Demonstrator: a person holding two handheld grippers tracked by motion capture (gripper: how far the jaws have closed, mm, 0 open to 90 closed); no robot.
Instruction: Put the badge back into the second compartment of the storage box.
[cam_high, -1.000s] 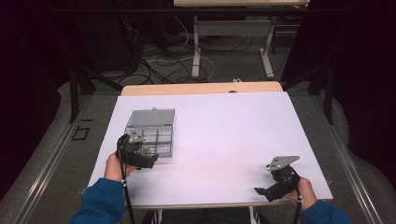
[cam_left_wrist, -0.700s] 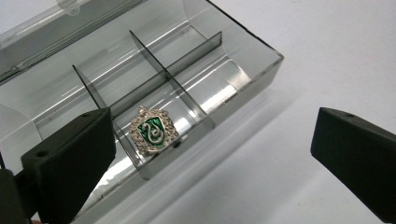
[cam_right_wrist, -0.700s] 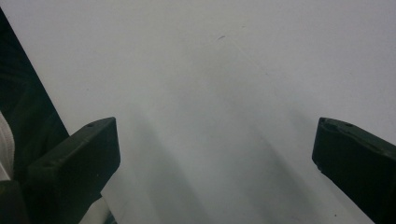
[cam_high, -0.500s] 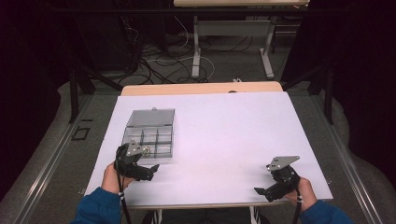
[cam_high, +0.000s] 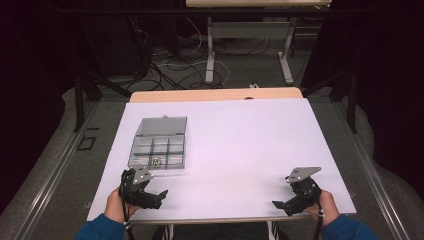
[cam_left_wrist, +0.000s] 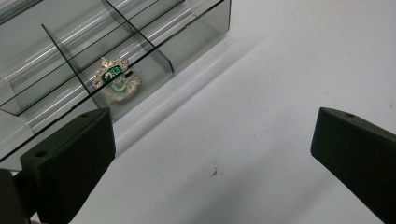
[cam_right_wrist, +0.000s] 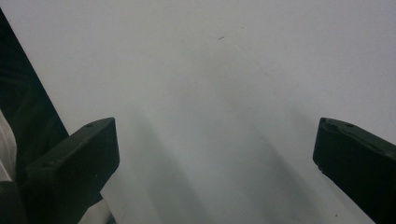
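A clear plastic compartment box (cam_high: 160, 145) lies open on the left of the white table (cam_high: 240, 145), its lid folded back. A small jewelled brooch with a green centre (cam_high: 156, 161) (cam_left_wrist: 114, 77) sits in a front compartment. My left gripper (cam_high: 150, 196) is open just in front of the box, near the table's front edge; its jaws stand wide apart with nothing between them over bare table. My right gripper (cam_high: 286, 204) is open at the front right, jaws wide apart over bare table. The box (cam_left_wrist: 93, 51) lies to the upper left in the left gripper view.
A wooden strip (cam_high: 215, 95) borders the table's far edge. Beyond it stand a second table's legs (cam_high: 210, 50) and loose cables (cam_high: 165, 65) on the floor. The table's front edge lies close under both hands.
My left gripper has drawn back from over the box toward the front edge of the table. The right gripper has stayed put.
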